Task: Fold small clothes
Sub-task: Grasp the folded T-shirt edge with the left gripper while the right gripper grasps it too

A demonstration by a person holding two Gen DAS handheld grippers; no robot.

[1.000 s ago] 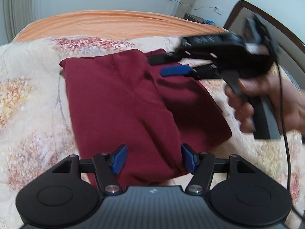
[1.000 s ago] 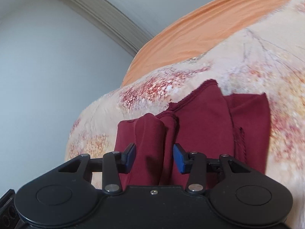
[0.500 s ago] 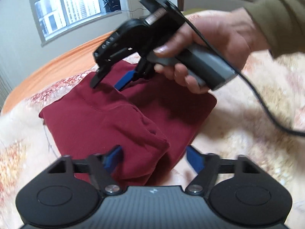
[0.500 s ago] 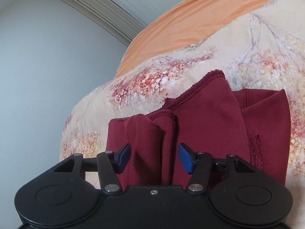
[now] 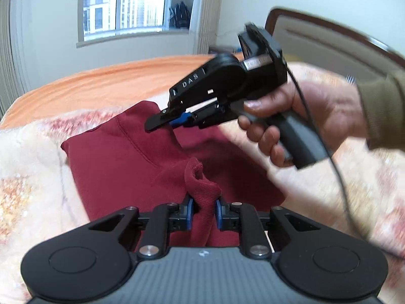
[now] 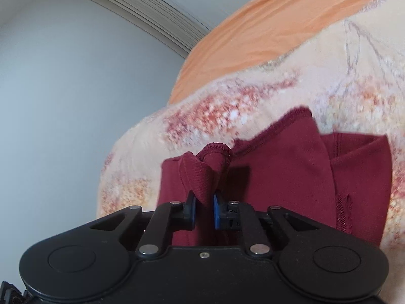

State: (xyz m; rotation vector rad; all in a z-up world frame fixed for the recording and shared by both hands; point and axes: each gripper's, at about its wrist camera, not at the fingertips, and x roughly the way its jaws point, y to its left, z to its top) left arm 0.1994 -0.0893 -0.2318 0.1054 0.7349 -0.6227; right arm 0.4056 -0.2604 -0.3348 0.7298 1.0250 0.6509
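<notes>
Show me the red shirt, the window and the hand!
Red shirt (image 5: 121, 157), left wrist view: on its flat folded front.
Window (image 5: 126, 2), left wrist view: on the glass panes.
Hand (image 5: 316, 116), left wrist view: on the back of the hand around the handle.

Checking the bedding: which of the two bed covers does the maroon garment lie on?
The cream floral blanket, not the plain orange sheet beyond it.

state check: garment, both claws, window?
garment: dark red, partly folded on the blanket, two edges pinched up
left claw: jaws just closed, shut on a bunched fold
right claw: jaws just closed, shut on a fold at the far edge
window: blind up
</notes>
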